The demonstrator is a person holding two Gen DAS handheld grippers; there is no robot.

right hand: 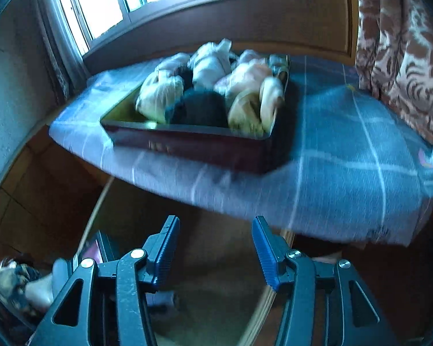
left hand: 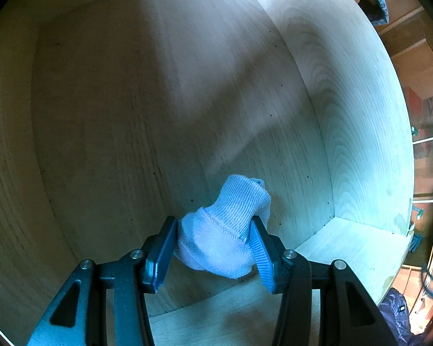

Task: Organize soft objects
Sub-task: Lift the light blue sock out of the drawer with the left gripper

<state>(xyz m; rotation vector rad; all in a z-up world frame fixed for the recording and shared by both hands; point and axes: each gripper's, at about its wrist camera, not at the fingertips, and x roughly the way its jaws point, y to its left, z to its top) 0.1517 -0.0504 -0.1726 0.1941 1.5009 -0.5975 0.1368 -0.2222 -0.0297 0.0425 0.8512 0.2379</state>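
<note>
1. Sock (left hand: 225,230), pale blue and balled, sits clamped between the pads of the left gripper (left hand: 216,248), which hangs over the drawer (left hand: 158,101), a pale wooden box with bare walls and floor.
2. Held nose-down above the drawer floor, near its front right corner, the sock looks ready to be set down there; the steep downward aim suits a drop or a placing.
3. Its look: a ribbed knit cuff folded over a fleecier body, with a stitched seam running between the two. It bulges out either side of the pads, so it is soft and squeezed.
4. Right gripper (right hand: 216,248) has its jaws parted with nothing between them, only floor below.
5. It faces the tray (right hand: 187,141), a dark box on a blue checked bedspread (right hand: 346,150), heaped with more rolled socks (right hand: 210,86) in cream, pink and black. Judging by that aim, its empty jaws are meant for the next pick from the tray.
6. Blur in the right view hides finer detail of the heap.
</note>
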